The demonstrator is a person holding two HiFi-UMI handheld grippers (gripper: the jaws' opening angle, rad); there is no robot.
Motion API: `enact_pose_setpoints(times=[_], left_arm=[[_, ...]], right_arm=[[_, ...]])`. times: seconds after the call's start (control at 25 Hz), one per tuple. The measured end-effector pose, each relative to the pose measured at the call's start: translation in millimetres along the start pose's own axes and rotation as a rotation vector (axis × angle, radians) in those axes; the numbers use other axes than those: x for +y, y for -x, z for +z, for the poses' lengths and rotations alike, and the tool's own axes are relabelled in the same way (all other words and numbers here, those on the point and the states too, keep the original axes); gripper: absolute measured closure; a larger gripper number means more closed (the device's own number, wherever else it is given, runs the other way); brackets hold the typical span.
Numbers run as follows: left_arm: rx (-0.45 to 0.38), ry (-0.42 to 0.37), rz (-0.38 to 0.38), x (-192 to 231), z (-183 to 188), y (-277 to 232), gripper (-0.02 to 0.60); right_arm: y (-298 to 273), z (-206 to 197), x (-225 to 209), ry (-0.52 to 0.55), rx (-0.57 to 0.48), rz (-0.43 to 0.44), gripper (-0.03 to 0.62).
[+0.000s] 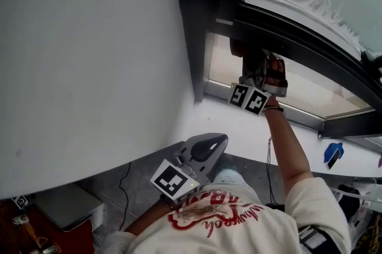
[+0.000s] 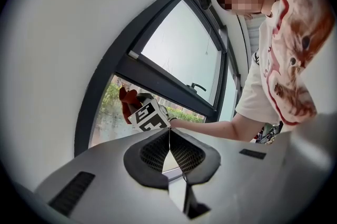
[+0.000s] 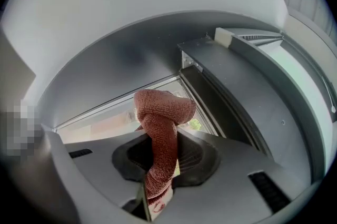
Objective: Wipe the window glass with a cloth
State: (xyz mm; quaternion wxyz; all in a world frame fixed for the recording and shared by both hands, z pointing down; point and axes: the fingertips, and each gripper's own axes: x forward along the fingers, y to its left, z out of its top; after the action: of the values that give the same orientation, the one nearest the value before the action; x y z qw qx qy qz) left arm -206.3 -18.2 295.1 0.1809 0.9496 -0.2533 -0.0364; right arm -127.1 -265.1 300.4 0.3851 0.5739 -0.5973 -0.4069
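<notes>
- Your right gripper [image 1: 255, 68] is raised to the lower window glass [image 1: 304, 89], at its left end, close to the dark frame [image 1: 200, 20].
- Its jaws pinch a reddish-brown cloth [image 3: 162, 118]. The cloth stands up between them and folds over into a bunched head at the top.
- In the right gripper view that bunched head lies over the corner of the pane. I cannot tell whether it touches the glass.
- In the left gripper view the cloth shows as a red lump just left of the right gripper's marker cube [image 2: 150, 116], in front of the lower pane.
- Your left gripper [image 1: 206, 148] is low and near your chest, well apart from the right one, above the white sill [image 1: 250, 139].
- Its jaws are pressed together at the tips with nothing between them, and they point towards the window.
</notes>
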Motion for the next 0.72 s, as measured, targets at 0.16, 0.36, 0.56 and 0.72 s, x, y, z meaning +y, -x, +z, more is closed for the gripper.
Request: enact_pose_setpoints(times=[0.16, 0.36, 0.56, 0.72], left_arm=[[0.007, -0.008, 0.015, 3, -4, 6, 0.560], [0.020, -0.008, 0.019, 4, -11, 6, 0.560], [0.031, 0.009, 0.026, 4, -15, 3, 0.560], [0.039, 0.019, 0.043, 4, -21, 4, 0.560]], right_arm=[[-1, -1, 9, 0.021, -0.014, -0.010, 0.513], [-3, -6, 23, 0.009, -0.020, 0.005, 0.513], [-2, -18, 49, 0.005, -0.002, 0.058, 0.513], [0, -28, 71, 0.017, 0.003, 0.097, 0.513]])
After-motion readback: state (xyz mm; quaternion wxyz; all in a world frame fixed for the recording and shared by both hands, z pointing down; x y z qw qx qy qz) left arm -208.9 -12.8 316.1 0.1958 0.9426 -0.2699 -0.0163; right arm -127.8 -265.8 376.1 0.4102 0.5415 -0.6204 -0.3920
